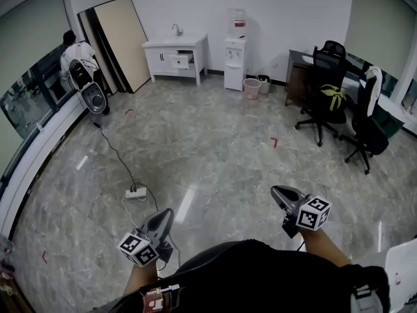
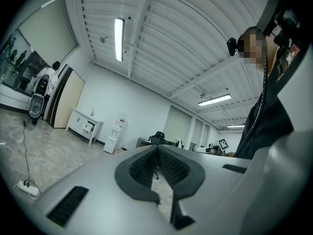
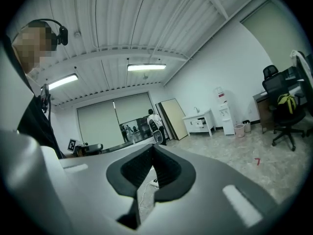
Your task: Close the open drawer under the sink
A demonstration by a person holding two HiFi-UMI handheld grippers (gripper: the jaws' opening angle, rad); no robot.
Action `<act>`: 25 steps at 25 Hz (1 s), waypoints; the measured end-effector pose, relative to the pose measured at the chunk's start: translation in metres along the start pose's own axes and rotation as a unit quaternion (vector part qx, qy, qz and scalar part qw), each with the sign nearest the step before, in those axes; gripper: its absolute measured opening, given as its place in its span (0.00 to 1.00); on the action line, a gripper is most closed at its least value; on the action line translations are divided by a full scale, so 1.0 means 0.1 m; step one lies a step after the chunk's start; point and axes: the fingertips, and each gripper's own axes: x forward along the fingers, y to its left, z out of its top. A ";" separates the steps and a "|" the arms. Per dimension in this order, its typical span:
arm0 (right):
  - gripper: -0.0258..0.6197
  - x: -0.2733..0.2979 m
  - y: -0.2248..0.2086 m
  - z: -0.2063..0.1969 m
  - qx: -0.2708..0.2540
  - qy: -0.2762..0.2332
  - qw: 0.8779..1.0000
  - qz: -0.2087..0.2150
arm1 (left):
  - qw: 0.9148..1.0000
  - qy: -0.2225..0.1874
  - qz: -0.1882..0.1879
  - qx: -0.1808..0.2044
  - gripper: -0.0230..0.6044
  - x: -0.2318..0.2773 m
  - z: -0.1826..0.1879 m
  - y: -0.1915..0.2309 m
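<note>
Closest in, the left grey two-finger gripper (image 1: 164,215) at 7 o'clock has its fingers pressed together on nothing; the right grey gripper (image 1: 276,190) at 5 o'clock likewise shows fingers meeting, empty. Both point across the marbled grey floor (image 1: 215,142) toward the white sink cabinet (image 1: 158,59) at 11 o'clock, well apart from them, its open white drawer (image 1: 182,60) jutting from the front's right half. I judge this the approach step: next comes crossing the room, skirting the white power strip (image 1: 135,192), then pushing the drawer front squarely. Its handle and how far it is pulled out are too small to tell
</note>
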 end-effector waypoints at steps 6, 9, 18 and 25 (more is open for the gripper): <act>0.04 0.07 -0.76 0.43 -0.009 0.000 0.999 0.036 | 0.999 -0.025 0.019 0.009 0.04 0.75 0.07 -0.22; 0.04 0.03 -1.12 0.63 -0.013 -0.001 0.999 0.050 | 0.999 -0.028 0.028 0.011 0.04 1.16 0.10 -0.35; 0.04 -0.23 -2.11 0.76 -0.001 0.000 0.999 0.042 | 1.000 -0.012 0.019 0.013 0.04 2.14 -0.12 -0.61; 0.04 -0.20 -2.49 0.84 0.011 0.000 1.000 0.023 | 1.000 -0.002 0.006 0.003 0.04 2.60 -0.10 -0.51</act>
